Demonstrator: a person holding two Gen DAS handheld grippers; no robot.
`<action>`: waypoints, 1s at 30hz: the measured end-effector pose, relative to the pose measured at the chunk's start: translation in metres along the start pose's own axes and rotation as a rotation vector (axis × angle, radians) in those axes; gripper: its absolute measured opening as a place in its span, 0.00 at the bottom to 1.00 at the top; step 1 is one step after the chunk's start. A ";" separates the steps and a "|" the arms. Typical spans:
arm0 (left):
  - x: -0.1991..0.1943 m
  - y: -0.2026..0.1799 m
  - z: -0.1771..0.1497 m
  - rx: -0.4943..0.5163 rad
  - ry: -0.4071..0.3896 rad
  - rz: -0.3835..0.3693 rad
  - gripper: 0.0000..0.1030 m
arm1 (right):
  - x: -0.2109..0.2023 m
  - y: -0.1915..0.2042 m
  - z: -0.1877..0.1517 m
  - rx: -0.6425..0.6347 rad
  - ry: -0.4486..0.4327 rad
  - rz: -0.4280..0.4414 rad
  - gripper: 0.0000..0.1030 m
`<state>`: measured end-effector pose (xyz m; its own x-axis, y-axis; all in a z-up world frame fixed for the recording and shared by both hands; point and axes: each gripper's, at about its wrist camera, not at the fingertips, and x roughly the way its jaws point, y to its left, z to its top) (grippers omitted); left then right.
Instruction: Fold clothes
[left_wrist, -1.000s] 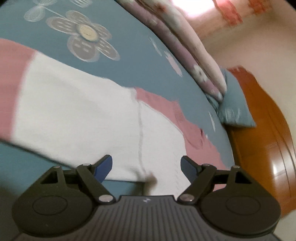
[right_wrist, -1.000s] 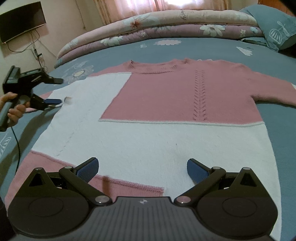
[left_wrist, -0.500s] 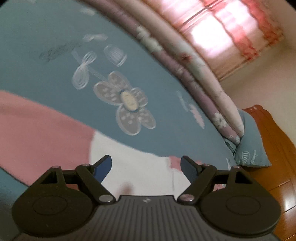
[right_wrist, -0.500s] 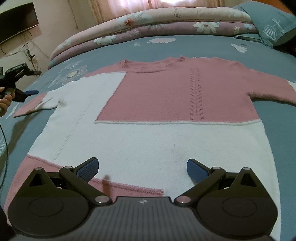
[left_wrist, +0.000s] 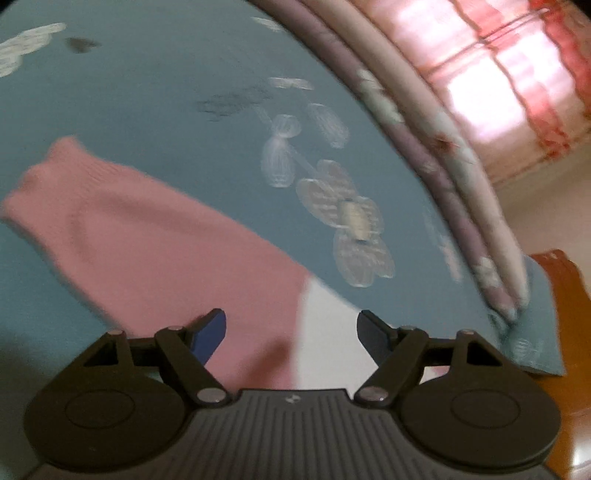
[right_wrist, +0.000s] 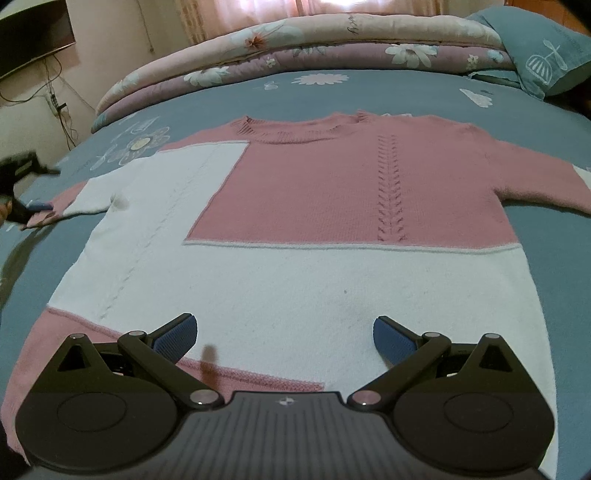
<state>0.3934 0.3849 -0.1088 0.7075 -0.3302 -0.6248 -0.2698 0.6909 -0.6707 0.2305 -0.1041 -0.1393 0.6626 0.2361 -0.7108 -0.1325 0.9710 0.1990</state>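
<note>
The left claw (left_wrist: 291, 332) is held wide open and empty over the sleeve (left_wrist: 147, 236), and the sweater (right_wrist: 295, 236) is not yet folded.

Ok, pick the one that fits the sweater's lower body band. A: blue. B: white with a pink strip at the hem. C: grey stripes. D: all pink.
B: in the right wrist view the sweater turns white below the pink chest panel, with a pink strip along the hem.

Dim room, glare from curtained window (left_wrist: 491, 85) (blown out); left view motion-blurred, fisheye-bent edges.
</note>
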 end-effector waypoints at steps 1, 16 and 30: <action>0.006 -0.010 0.000 0.022 0.009 -0.027 0.79 | 0.000 0.000 0.000 0.003 0.001 0.000 1.00; 0.031 -0.015 0.006 0.056 -0.155 0.125 0.78 | 0.001 -0.002 0.000 -0.010 0.000 0.000 1.00; 0.005 0.065 0.031 -0.134 -0.227 -0.035 0.78 | 0.005 0.013 0.002 -0.030 0.028 -0.060 1.00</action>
<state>0.3996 0.4476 -0.1435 0.8425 -0.1892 -0.5044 -0.3157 0.5852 -0.7469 0.2332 -0.0908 -0.1391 0.6495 0.1780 -0.7392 -0.1154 0.9840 0.1355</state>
